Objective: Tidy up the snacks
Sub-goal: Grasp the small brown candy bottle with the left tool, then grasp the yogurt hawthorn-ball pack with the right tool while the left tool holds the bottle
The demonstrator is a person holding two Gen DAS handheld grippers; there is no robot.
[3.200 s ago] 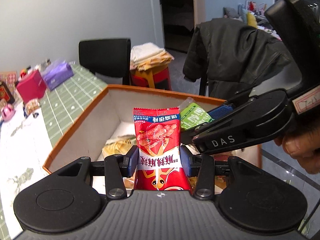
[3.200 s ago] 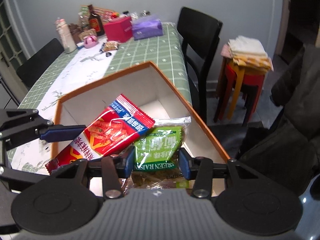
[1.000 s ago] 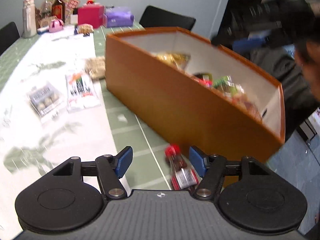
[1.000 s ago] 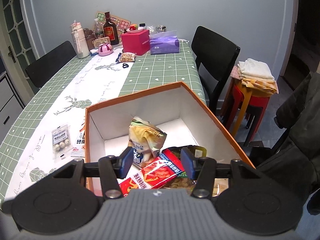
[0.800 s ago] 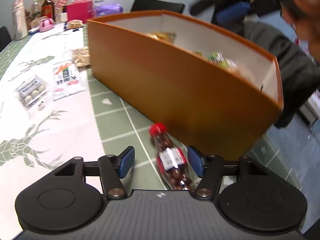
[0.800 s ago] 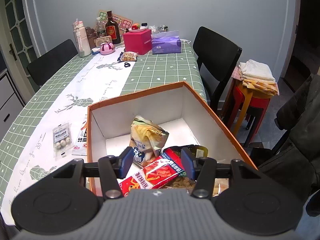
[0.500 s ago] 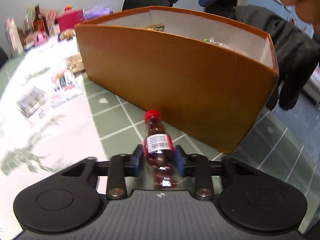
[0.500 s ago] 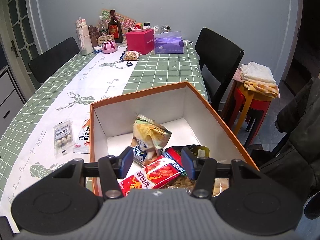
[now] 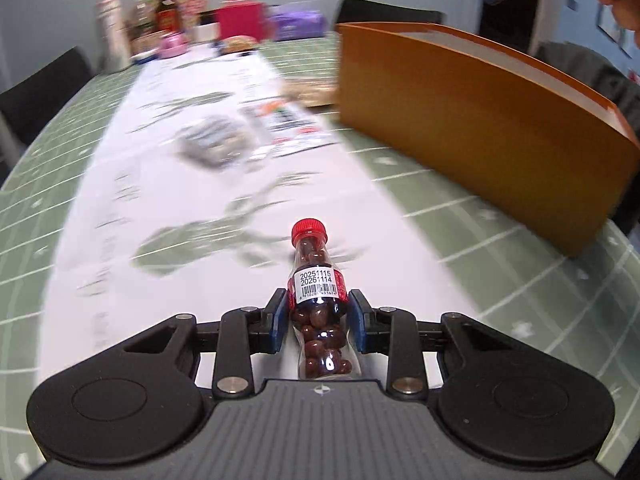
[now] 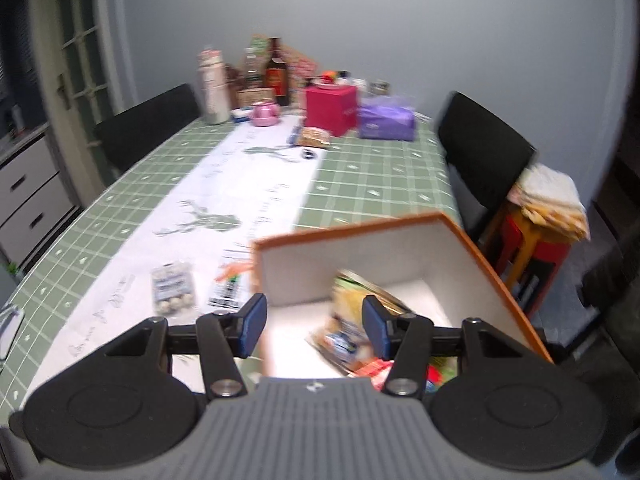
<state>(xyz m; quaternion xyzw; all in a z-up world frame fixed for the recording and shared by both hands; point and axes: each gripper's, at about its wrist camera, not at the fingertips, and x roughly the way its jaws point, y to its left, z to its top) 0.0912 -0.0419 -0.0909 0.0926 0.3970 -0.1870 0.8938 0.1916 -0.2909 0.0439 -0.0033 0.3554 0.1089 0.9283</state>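
Observation:
My left gripper [image 9: 318,318] is shut on a small clear bottle [image 9: 316,280] with a red cap, full of dark brown candies, held above the white table runner. The orange box [image 9: 480,120] stands to its right in the left wrist view. In the right wrist view my right gripper [image 10: 314,324] hangs open and empty above the near end of the orange box [image 10: 352,232]. Inside lie a yellow snack bag [image 10: 352,300] and a red packet [image 10: 372,370]. Two flat snack packs [image 10: 172,292] [image 10: 230,288] lie on the runner left of the box.
The far end of the table [image 10: 360,176] holds bottles [image 10: 276,72], a pink box [image 10: 330,110] and a purple tissue pack [image 10: 386,122]. Black chairs [image 10: 480,152] stand on both sides. A red stool [image 10: 536,248] with folded cloths stands off to the right. A person's other gripper shows at the top right in the left wrist view.
My left gripper closed on the red-capped bottle beside the box and carried it left over the runner. My right gripper rose and swung left above the box, staying open.

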